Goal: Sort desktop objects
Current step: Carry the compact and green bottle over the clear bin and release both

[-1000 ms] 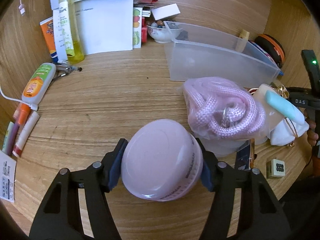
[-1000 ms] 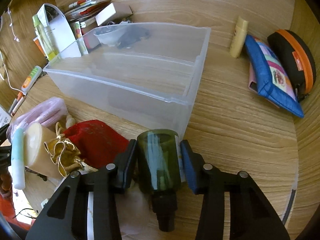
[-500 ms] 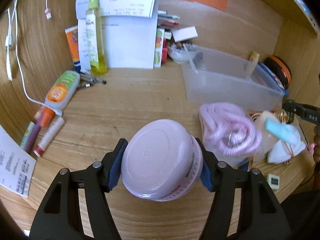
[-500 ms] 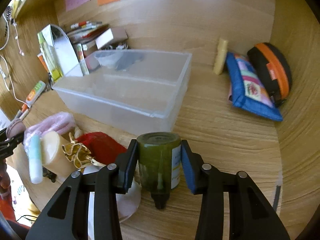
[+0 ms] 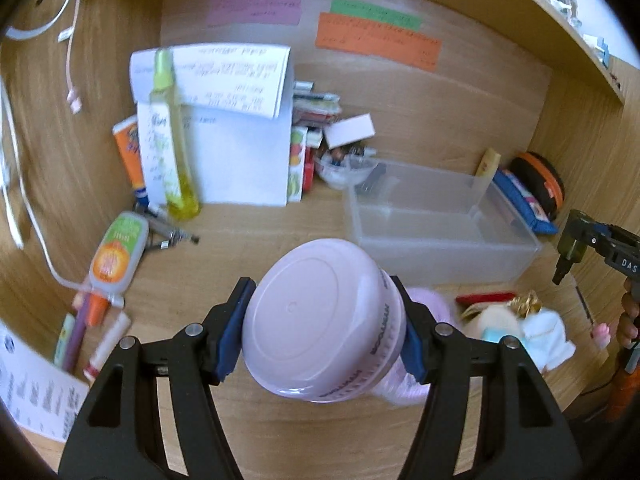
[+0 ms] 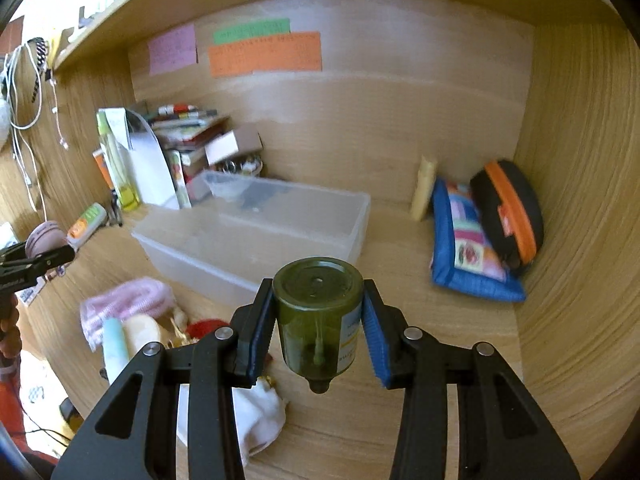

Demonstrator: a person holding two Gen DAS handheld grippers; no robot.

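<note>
My left gripper (image 5: 324, 326) is shut on a round pink jar (image 5: 320, 320) and holds it in the air above the desk, in front of the clear plastic bin (image 5: 440, 220). My right gripper (image 6: 318, 320) is shut on a dark green bottle (image 6: 320, 312), cap end towards the camera, lifted above the desk near the bin's (image 6: 256, 236) front corner. The right gripper and bottle also show at the right edge of the left wrist view (image 5: 572, 244). The left gripper with the jar shows at the left of the right wrist view (image 6: 44, 240).
A pink rope bundle (image 6: 128, 304), red pouch (image 6: 208, 326), cream bottle (image 6: 142, 330) and white cloth (image 6: 256, 412) lie before the bin. Blue pouch (image 6: 468, 248) and black-orange case (image 6: 512, 216) stand at the right. Yellow spray bottle (image 5: 172, 140), papers (image 5: 236, 136), tubes (image 5: 116, 248) at left.
Both grippers have risen and pulled back with their objects; the desk items now look smaller and lower, and the back wall with coloured notes has come into view.
</note>
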